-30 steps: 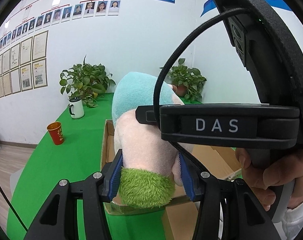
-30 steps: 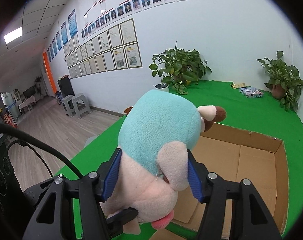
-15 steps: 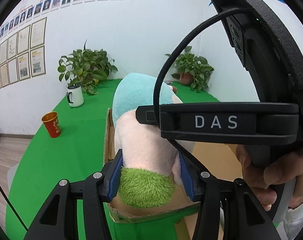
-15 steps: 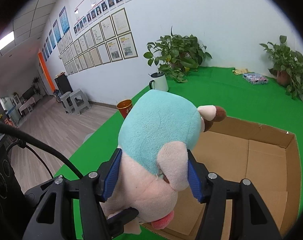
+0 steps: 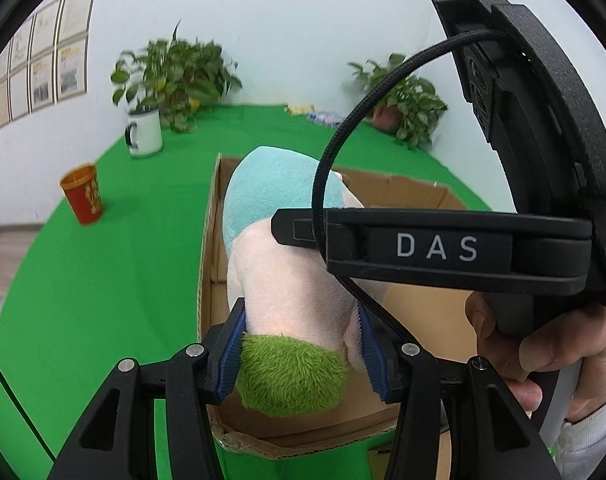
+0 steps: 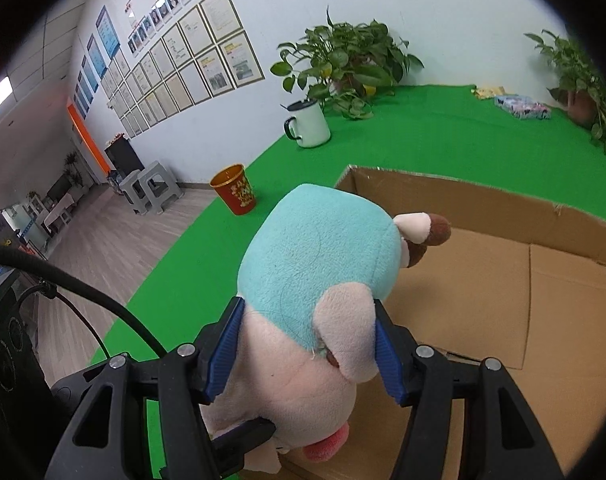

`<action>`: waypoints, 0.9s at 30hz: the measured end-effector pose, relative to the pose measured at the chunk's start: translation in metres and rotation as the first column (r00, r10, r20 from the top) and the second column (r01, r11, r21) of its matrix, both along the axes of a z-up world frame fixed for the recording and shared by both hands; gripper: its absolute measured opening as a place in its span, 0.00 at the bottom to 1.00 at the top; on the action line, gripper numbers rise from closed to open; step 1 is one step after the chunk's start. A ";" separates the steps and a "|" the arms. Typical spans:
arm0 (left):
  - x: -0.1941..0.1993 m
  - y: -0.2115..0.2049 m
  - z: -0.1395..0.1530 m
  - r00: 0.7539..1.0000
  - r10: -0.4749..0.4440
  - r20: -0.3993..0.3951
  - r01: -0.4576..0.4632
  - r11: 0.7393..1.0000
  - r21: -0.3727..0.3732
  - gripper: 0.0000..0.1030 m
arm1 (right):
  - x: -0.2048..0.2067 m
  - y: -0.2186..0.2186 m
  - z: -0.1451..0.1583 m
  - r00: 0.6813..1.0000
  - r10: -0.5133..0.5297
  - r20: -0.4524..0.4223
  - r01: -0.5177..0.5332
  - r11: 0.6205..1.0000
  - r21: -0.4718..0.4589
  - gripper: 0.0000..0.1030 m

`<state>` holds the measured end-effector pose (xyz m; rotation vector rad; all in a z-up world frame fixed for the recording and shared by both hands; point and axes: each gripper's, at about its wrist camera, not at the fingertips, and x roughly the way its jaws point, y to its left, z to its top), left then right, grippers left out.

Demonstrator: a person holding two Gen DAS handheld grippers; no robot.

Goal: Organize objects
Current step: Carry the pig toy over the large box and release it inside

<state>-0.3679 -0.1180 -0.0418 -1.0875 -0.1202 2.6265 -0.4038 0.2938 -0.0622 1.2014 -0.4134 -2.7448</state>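
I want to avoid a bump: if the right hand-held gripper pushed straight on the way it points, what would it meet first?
Probably the cardboard box: the right hand-held gripper, shut on the plush toy, points down into it, so the toy would likely touch the box floor first, though depth is unclear.
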 end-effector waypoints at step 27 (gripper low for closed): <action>0.042 -0.038 -0.024 0.995 0.054 0.085 -0.057 0.998 0.031 0.55 | 0.018 0.006 -0.010 0.999 -0.022 0.029 0.024 0.997 -0.075 0.81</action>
